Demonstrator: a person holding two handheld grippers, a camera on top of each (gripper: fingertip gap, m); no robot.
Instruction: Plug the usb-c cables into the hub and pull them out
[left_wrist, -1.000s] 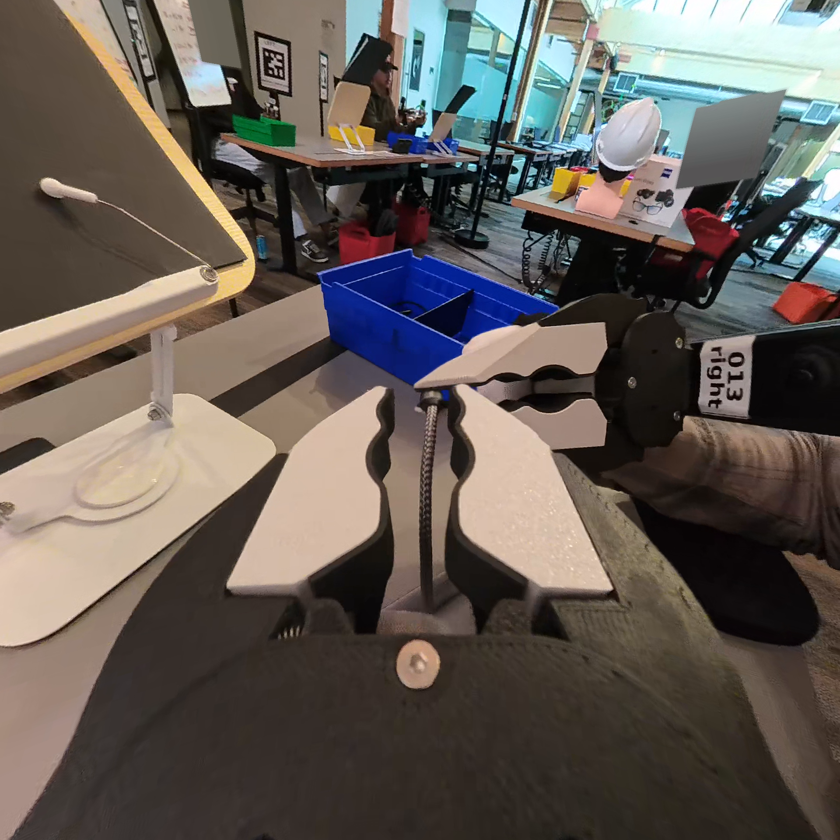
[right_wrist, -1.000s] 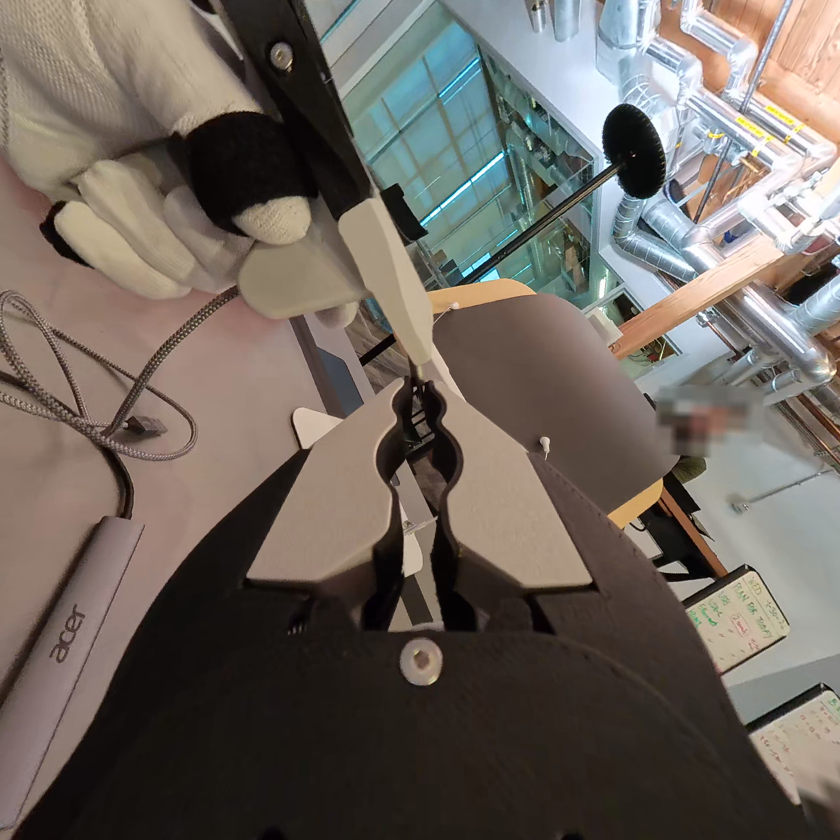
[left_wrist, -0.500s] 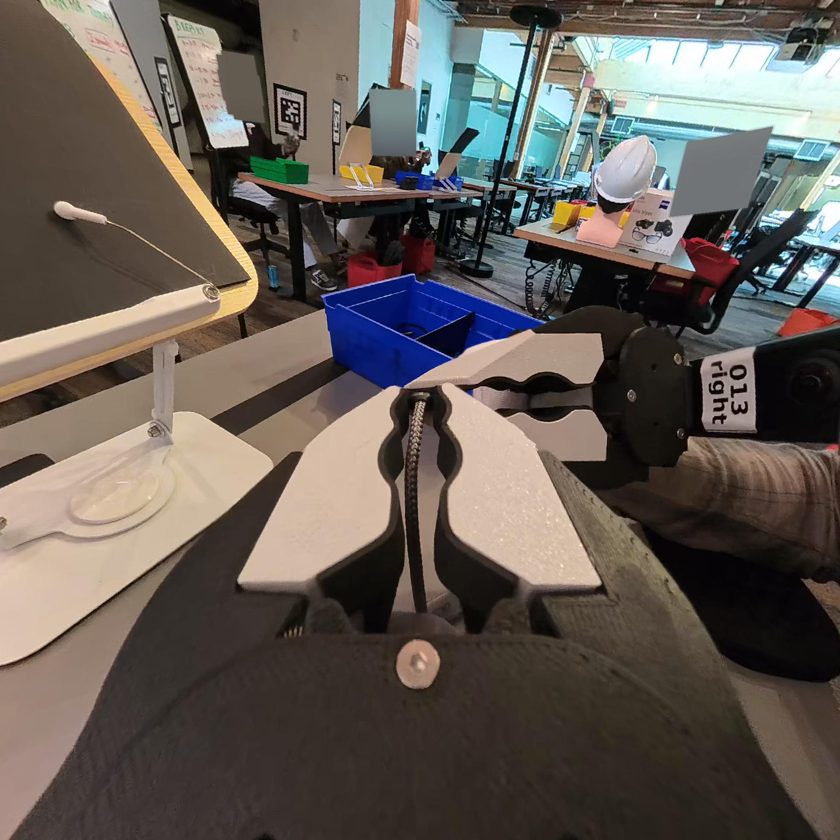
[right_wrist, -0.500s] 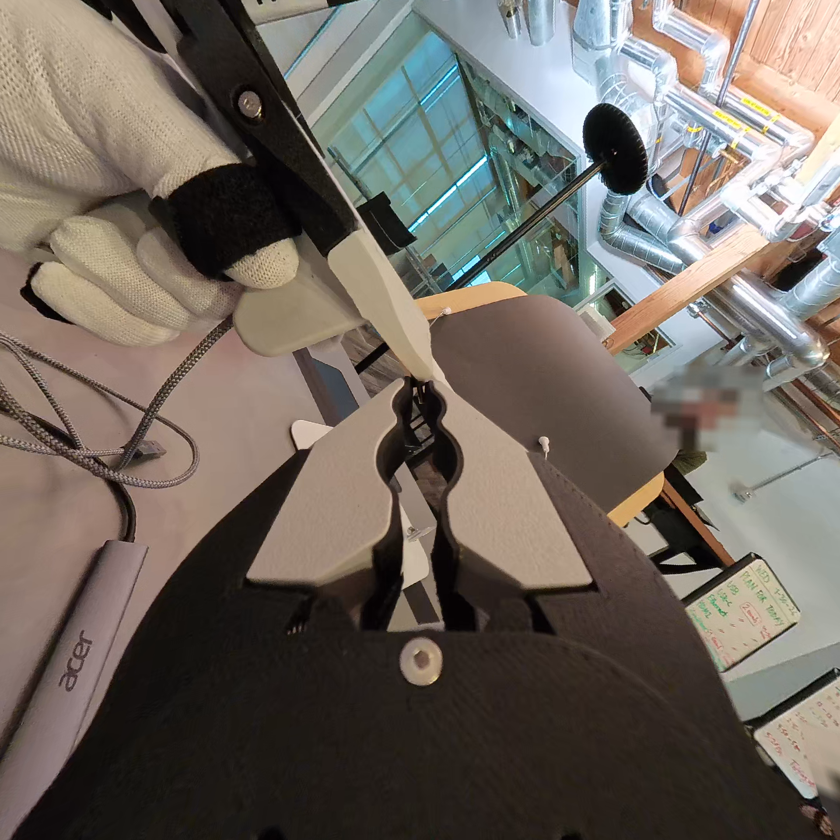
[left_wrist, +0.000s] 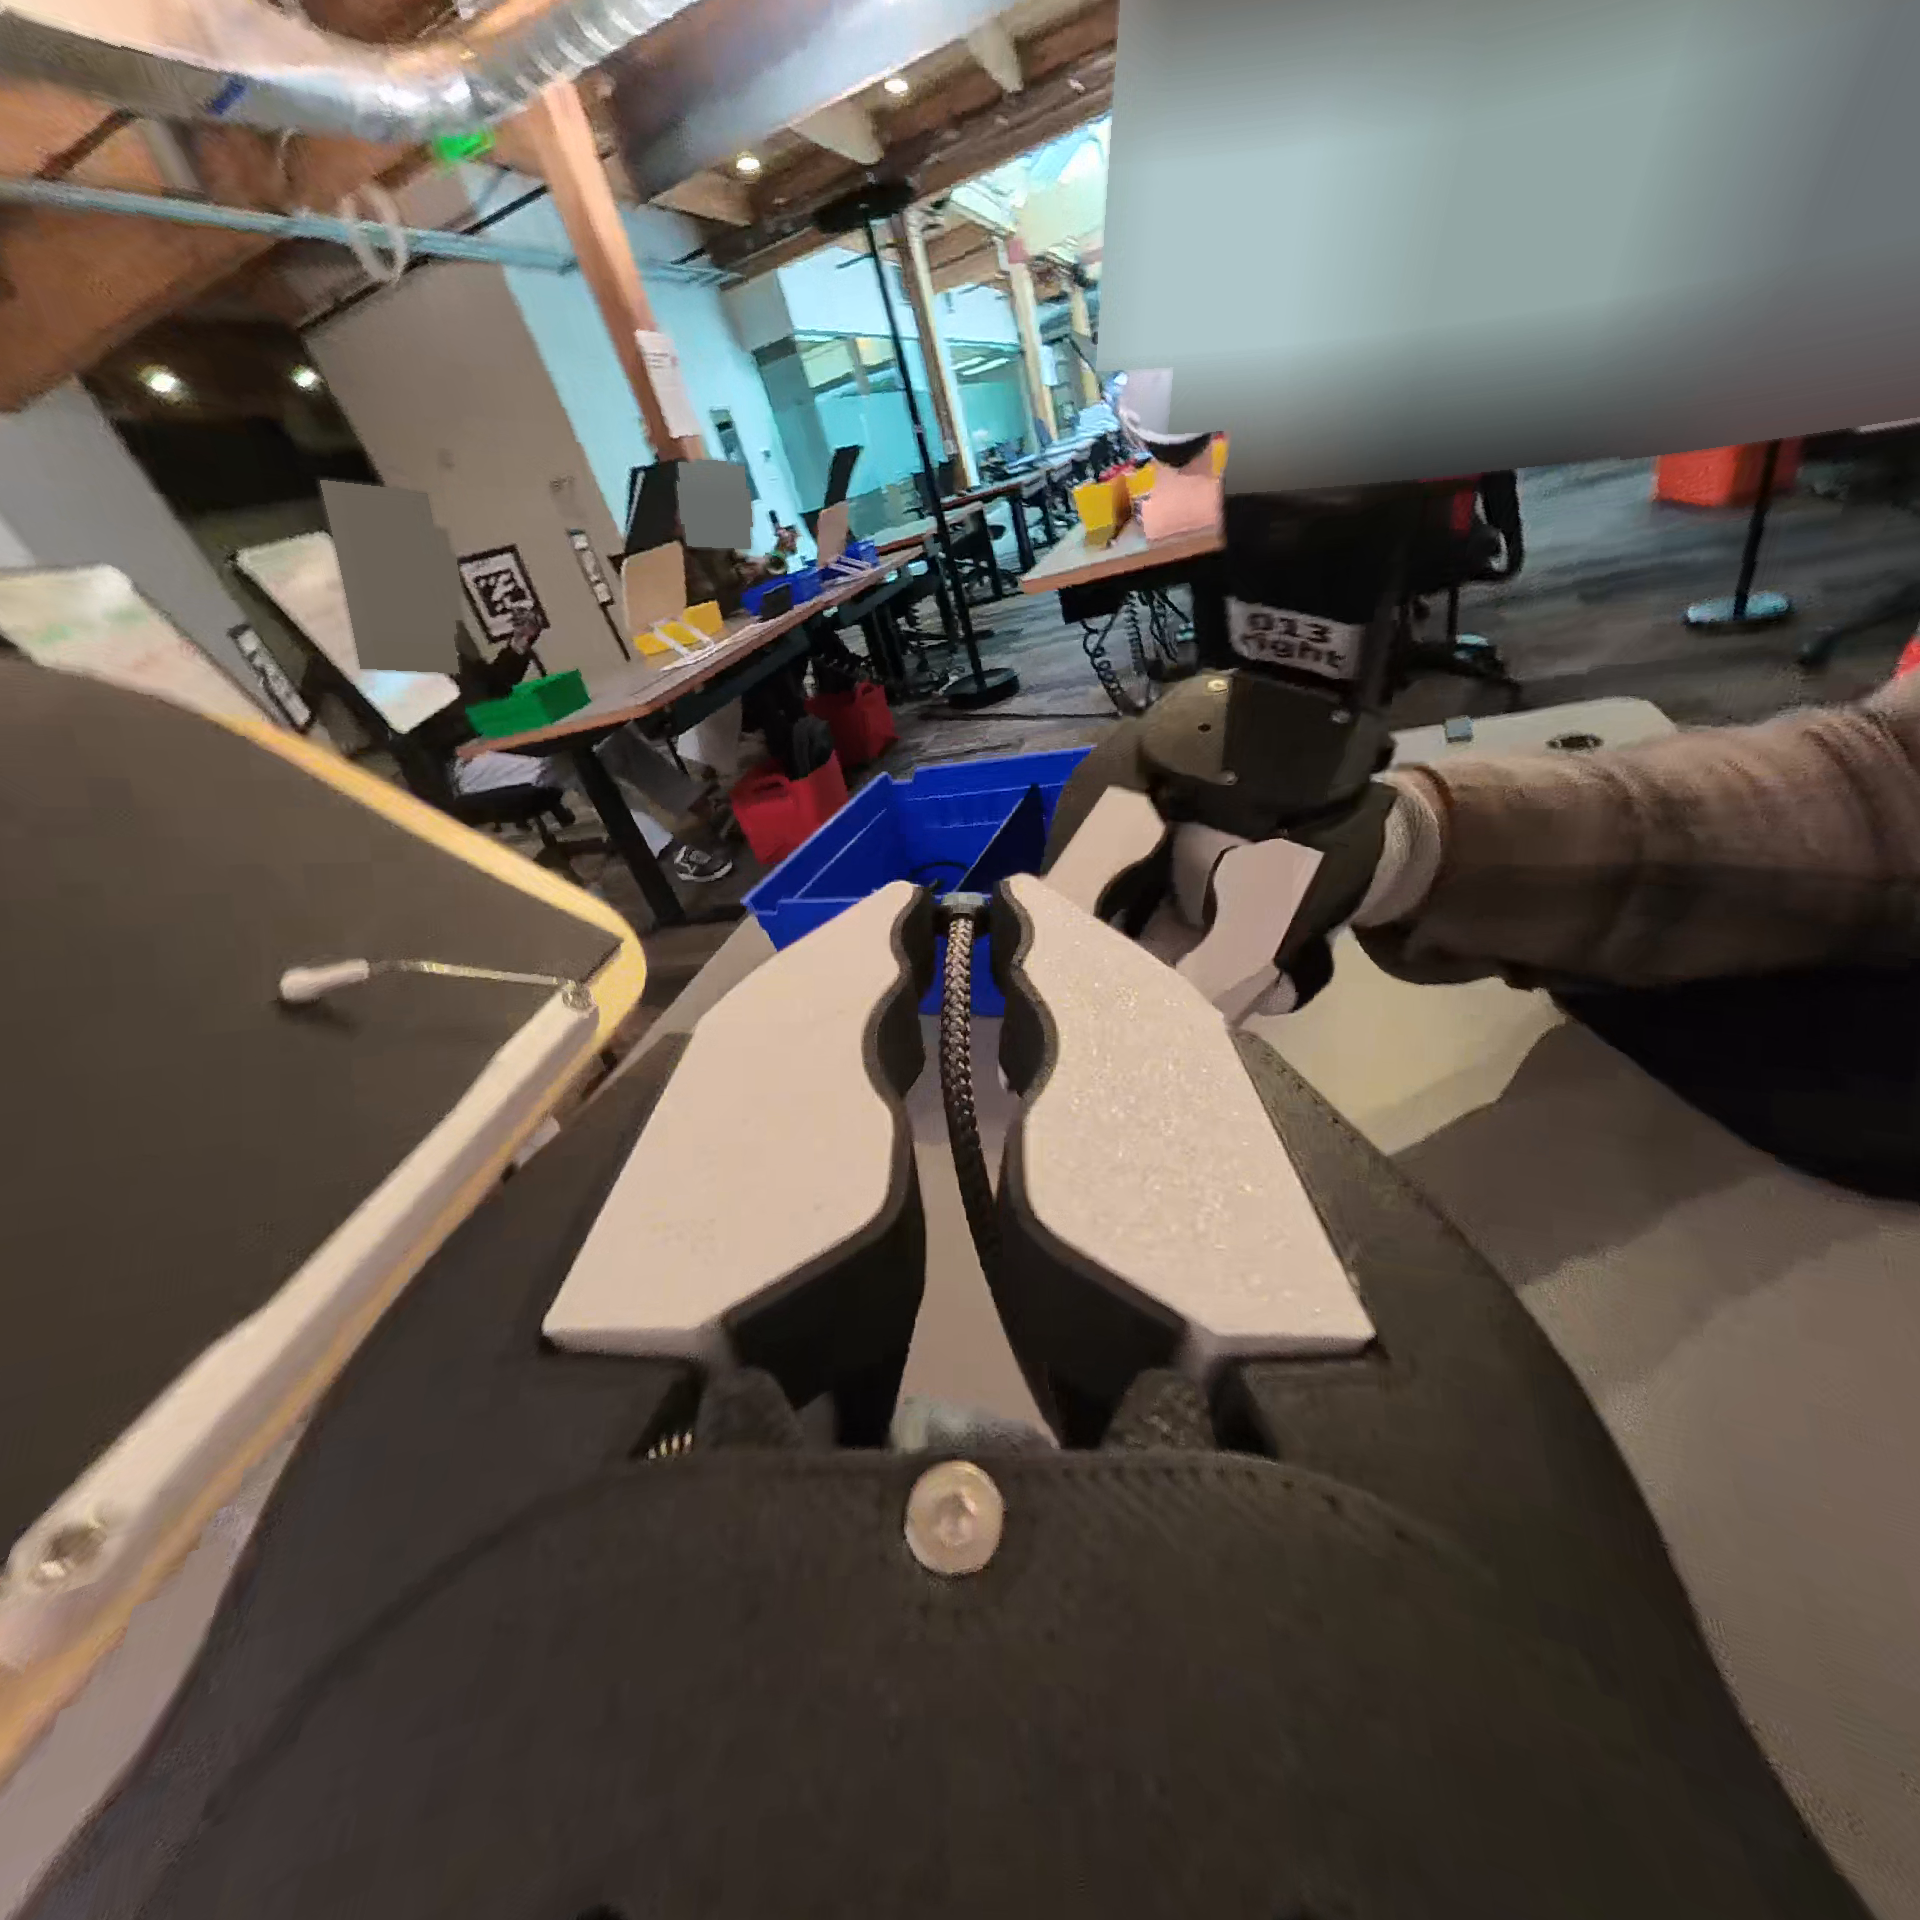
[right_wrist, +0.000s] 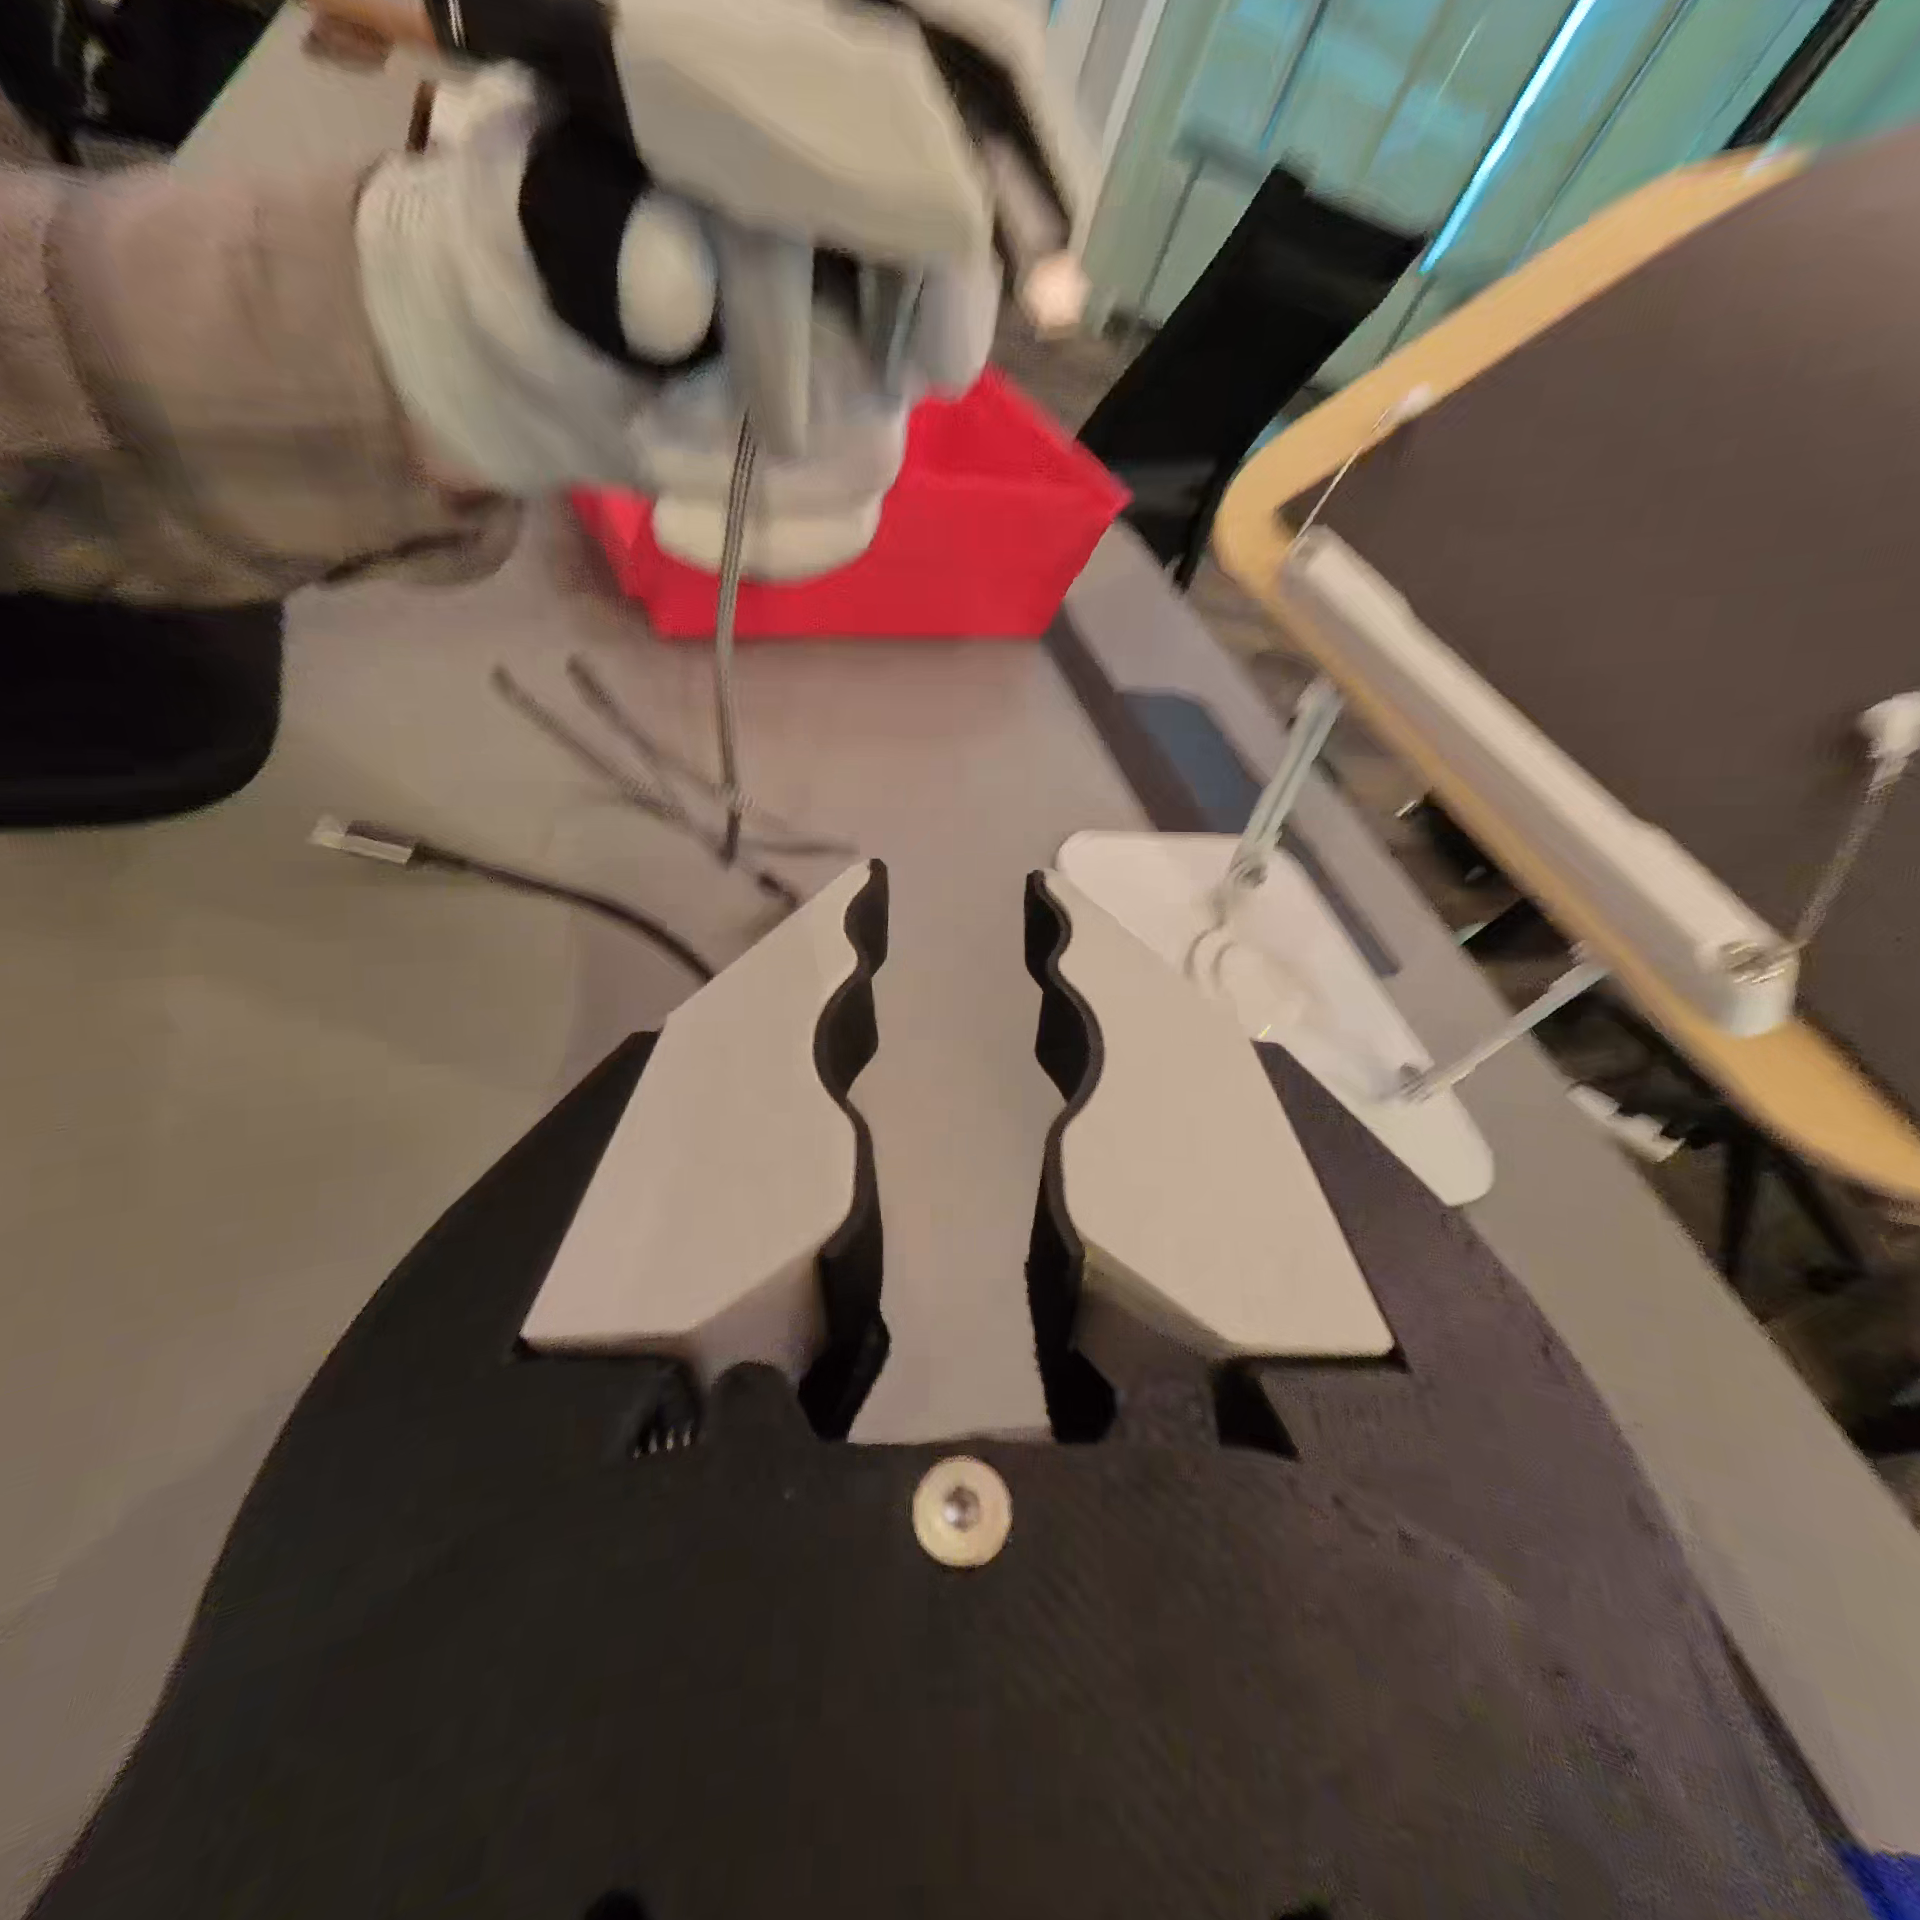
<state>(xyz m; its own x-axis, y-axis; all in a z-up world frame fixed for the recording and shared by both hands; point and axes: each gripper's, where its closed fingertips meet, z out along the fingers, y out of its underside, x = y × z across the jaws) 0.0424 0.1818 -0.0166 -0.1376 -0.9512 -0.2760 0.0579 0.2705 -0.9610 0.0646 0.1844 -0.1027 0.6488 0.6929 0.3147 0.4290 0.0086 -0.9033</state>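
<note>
My left gripper (left_wrist: 961, 902) is shut on a braided grey usb-c cable (left_wrist: 961, 1039). The cable runs back between the fingers, and its metal plug end shows at the tips. My right gripper (right_wrist: 956, 894) is open and empty, pointing down over the grey table (right_wrist: 312, 1091). In the left wrist view it (left_wrist: 1195, 894) sits just right of my left fingertips, apart from the cable. The right wrist view shows the left gripper (right_wrist: 779, 343), blurred, in a white-gloved hand with the cable (right_wrist: 727, 644) hanging to the table. The hub is not in view.
Loose braided cables (right_wrist: 644, 758) and a silver plug on a dark cable (right_wrist: 353, 836) lie on the table. A red bin (right_wrist: 935, 551) stands behind them. A blue bin (left_wrist: 925, 831) is ahead. A tilted black board (left_wrist: 260, 987) on a white stand (right_wrist: 1278, 997) is alongside. My hands' fingertips stand some 9 cm from each other.
My right gripper let go of the plug tip, opened and swung down toward the table. My left gripper kept the cable, rose and tilted upward.
</note>
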